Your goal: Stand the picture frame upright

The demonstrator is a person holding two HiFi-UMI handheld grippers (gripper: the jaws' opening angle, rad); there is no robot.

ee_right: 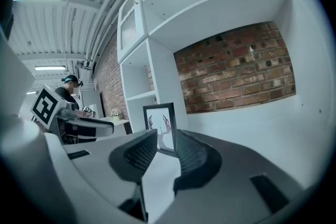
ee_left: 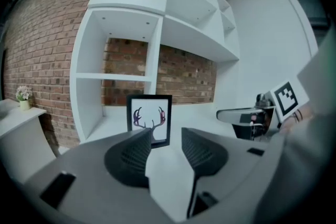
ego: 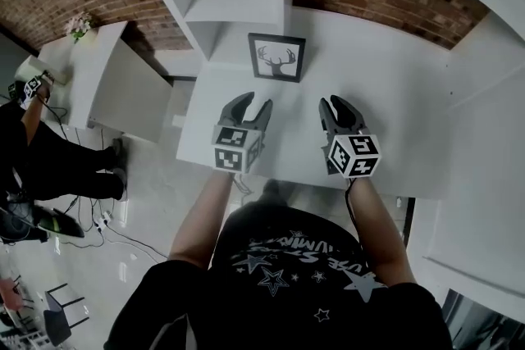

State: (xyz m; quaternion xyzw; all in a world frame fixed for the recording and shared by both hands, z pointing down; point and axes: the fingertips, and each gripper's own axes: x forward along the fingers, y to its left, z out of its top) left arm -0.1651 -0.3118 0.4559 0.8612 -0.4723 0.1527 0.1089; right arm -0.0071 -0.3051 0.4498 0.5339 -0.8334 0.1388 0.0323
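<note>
Both grippers hang over the desk (ego: 394, 94), short of the frame (ego: 277, 57) and well apart from it. The frame stands upright near the back of the desk, just beside the foot of the shelf unit (ego: 215, 0). Its antler print faces me and nothing touches it. My left gripper (ego: 253, 104) has its jaws partly apart with only bare desk showing between them. The right gripper (ego: 335, 106) is much the same, about half open and empty. I judge the standing step done, with only the clearing-off left. The next move asks little: keep both grippers away from the frame so neither knocks it, and check that it stands without leaning or sliding.
</note>
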